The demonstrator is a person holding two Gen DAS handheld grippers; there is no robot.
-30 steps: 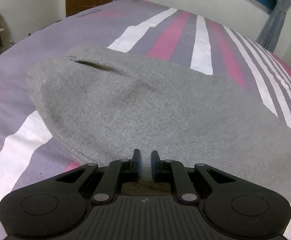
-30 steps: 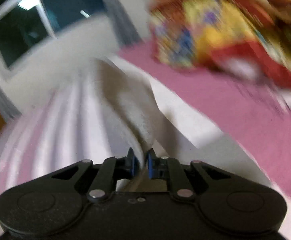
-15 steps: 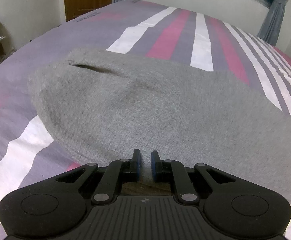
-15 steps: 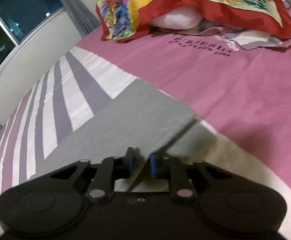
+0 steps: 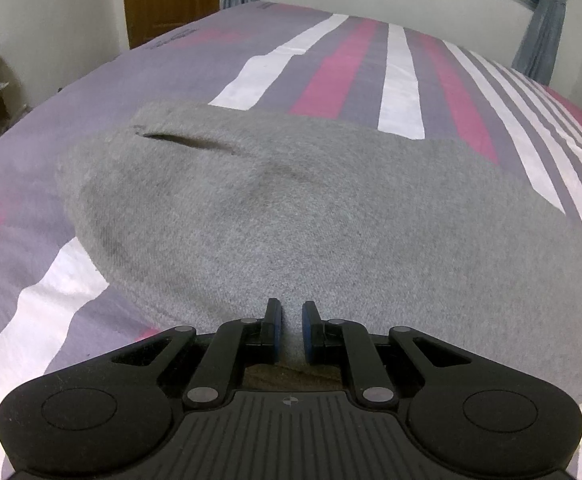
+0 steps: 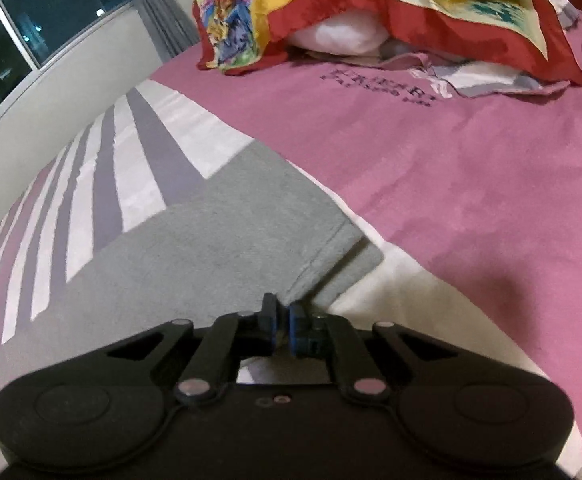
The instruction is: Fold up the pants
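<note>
A: Left wrist view first. What have the left tongs (image 5: 289,330) got?

B: They are closed down on the near edge of the grey pants (image 5: 291,216), low in the middle of the frame. The cloth runs up between the blue pads and spreads over the striped bed (image 5: 355,68), filling the centre. The slit of a pocket (image 5: 187,142) shows at upper left.

A: Why hold it there?

B: I judge it pins that end while the other hand works, so the fabric lies taut and flat for a fold.

A: Now the right wrist view.

B: The right tongs (image 6: 283,320) have just been closing and now pinch the hem corner of the pants (image 6: 211,236) at lower centre. Two layers of leg fan out to the right of the pads, one edge offset from the other.

A: So the legs are stacked?

B: It seems so, though not quite aligned. A patterned pillow (image 6: 371,4) sits at the top, well apart.

A: Any containers?

B: None in either view; nothing holds anything.
</note>
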